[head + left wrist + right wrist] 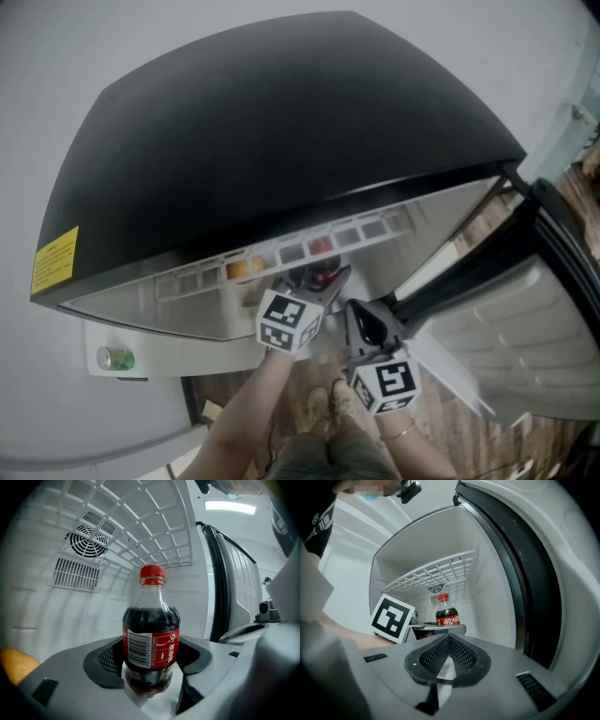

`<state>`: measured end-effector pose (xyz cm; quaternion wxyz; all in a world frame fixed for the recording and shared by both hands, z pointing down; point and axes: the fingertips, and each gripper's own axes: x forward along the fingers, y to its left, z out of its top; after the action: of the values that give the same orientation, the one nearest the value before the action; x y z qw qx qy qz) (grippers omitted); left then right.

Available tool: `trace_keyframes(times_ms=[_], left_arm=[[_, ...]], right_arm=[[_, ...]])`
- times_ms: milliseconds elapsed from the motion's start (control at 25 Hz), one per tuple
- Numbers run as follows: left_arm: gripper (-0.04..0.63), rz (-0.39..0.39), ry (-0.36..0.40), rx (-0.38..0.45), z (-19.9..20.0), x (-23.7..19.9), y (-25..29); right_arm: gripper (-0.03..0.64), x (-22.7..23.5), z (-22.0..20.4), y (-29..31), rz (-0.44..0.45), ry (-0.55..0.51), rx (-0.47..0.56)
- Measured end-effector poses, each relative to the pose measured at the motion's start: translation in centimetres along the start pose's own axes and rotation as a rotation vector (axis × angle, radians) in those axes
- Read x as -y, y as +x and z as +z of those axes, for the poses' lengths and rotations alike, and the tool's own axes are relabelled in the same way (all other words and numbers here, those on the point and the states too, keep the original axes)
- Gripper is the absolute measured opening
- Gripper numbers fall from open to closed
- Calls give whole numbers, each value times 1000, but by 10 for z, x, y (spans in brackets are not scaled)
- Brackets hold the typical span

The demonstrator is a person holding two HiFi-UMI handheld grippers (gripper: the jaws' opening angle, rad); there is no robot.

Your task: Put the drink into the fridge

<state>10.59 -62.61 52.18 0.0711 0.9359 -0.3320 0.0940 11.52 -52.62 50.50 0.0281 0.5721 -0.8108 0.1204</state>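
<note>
L gripper (151, 666) holds cola bottle (151, 634) inside fridge (47, 606).

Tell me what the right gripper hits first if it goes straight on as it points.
Most likely the left gripper and the cola bottle it holds, directly ahead inside the fridge; the gap is hard to judge.

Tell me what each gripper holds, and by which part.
The left gripper holds the cola bottle by its lower body, at the label. The right gripper is shut and holds nothing.
</note>
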Motion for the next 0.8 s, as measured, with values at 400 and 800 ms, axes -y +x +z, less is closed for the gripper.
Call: trace_keyframes(times_ms=[400,800], left_arm=[[311,-5,-14,13,-1,-3,17],[311,-8,-3,-9,-4,-5,29]], right_arm=[[9,-1,-8,-3,-1,-40,-8],[9,0,-12,-5,-8,-32,-9]])
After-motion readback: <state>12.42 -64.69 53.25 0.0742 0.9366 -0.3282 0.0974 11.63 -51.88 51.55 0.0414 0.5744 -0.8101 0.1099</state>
